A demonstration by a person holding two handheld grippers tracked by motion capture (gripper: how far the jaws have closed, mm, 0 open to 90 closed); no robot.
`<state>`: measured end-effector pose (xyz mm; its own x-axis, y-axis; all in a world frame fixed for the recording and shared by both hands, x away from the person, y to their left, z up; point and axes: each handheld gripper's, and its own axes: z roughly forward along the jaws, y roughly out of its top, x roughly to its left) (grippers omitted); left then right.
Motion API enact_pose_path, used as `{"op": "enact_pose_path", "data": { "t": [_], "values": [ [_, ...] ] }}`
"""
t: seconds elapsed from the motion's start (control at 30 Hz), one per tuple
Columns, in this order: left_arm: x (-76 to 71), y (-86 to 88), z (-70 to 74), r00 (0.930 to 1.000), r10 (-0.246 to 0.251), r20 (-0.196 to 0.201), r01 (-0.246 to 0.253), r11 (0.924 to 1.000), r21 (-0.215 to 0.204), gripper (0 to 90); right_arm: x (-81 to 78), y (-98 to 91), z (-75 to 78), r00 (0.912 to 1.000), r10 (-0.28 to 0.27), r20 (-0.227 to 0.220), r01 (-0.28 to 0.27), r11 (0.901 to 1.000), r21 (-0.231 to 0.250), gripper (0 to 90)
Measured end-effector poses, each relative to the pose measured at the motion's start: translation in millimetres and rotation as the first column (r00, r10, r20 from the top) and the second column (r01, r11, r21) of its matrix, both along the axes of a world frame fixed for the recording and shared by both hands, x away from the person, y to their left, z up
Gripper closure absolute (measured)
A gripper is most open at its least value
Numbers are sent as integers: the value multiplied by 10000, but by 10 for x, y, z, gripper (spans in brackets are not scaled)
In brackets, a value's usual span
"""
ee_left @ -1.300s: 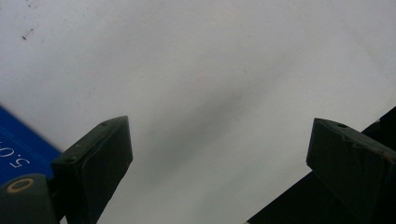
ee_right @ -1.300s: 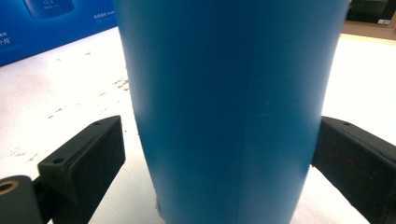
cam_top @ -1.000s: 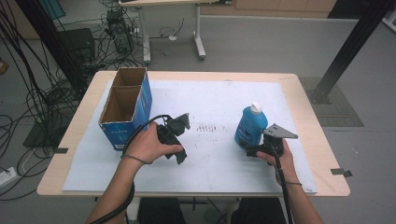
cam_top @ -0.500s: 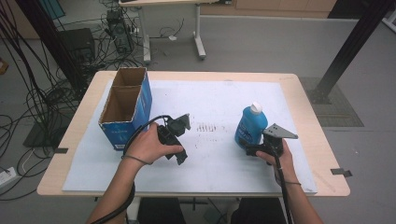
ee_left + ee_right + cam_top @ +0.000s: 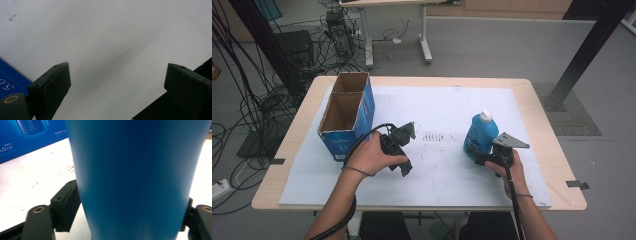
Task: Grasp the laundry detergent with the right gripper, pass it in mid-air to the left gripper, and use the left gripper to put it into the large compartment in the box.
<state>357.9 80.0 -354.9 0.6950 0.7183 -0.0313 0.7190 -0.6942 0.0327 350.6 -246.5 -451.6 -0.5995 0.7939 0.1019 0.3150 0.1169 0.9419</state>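
We have the blue plastic bottle with the white cap [image 5: 480, 135] standing upright on the right half of the white-topped table [image 5: 447, 107], well apart from the open blue cardboard box [image 5: 346, 114]. Our right hand-held gripper [image 5: 478, 158] has just been closing, and its jaws now press the bottle's lower body on both sides. The smooth wall looks slippery and probably flexes, so low and level seems safest. Our left hand-held gripper [image 5: 404, 152] hangs wide, holding nothing.

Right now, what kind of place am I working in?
Probably a lab or workshop set up for recording: a work table under a white mat, bundles of black cables on the grey floor, and a computer tower beside a second desk.
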Motion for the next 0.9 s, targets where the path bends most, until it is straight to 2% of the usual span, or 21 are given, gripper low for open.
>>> {"op": "enact_pose_path", "data": {
  "t": [0.33,0.9],
  "values": [
    [7,-20,12,10000,-35,30,35,10000,-25,73,6,-28,-5,9999,-117,-5,118,9999,94,376],
    [10,-22,3,10000,-50,11,50,10000,8,73,3,-24,1,9999,-76,113,78,9999,-136,396]
  ]
}}
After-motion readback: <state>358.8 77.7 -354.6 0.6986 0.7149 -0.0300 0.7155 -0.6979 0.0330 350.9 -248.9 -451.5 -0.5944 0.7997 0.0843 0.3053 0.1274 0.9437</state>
